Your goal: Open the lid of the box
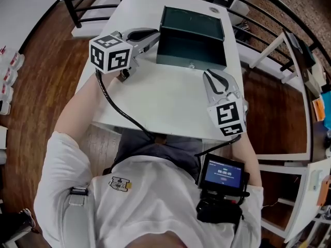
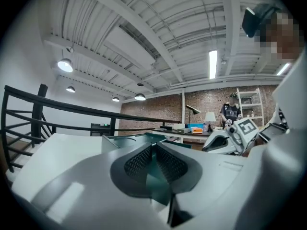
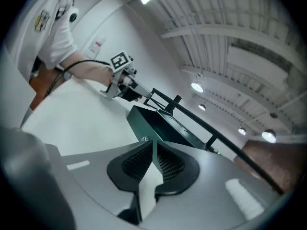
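Across the middle of the room sits the white table [image 1: 170, 102], and the person in a white shirt [image 1: 150, 200] stands at its 6 o'clock edge, leaning over it. Up at 12 o'clock on the tabletop is the dark green box [image 1: 190, 56], and it's open: the lid [image 1: 192, 20] is raised along the far side, the inside showing, the front wall facing the person.

Now the left gripper [image 1: 154, 35], out at about 10 o'clock from the table's centre, its tips right at the box's left edge. I can't tell whether they touch it. Its own view shows the jaws closed tip to tip with nothing between them, just green box beyond.

Over at 3 o'clock, the right gripper [image 1: 208, 74] hovers above the table just in front of the box's near right corner, pointing toward 12. Jaws pressed together there too, holding nothing.

A small screen [image 1: 223, 173] glows at the person's chest. Smallest of all, a metal latch [image 1: 191, 65] sits mid-front on the box wall.
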